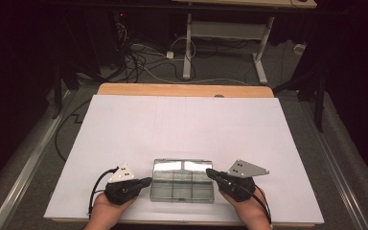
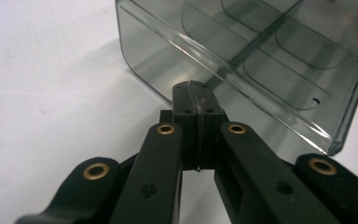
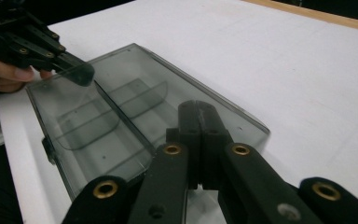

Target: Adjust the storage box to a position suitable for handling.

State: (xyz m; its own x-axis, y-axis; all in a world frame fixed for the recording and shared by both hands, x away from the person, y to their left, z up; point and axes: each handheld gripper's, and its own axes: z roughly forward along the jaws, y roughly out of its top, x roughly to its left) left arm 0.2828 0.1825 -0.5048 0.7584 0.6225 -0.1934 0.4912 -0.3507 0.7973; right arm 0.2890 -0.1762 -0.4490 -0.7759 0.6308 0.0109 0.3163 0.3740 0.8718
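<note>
A clear smoky plastic organizer box (image 1: 182, 180) with inner dividers lies near the front edge of the white table, lid closed. My left gripper (image 1: 148, 181) is shut, its tip against the box's left end; in the left gripper view the closed jaws (image 2: 194, 86) meet the box's side wall (image 2: 242, 56). My right gripper (image 1: 209, 172) is shut with nothing in it, its tip at the box's right end, over the lid (image 3: 135, 107) in the right gripper view. The left gripper (image 3: 81, 73) rests on the far end of the box there.
A white board (image 1: 187, 124) covers the wooden table (image 1: 184, 89). Beyond the table, cables (image 1: 139, 62) lie on the floor beside a desk frame (image 1: 225, 33). The box sits close to the board's front edge.
</note>
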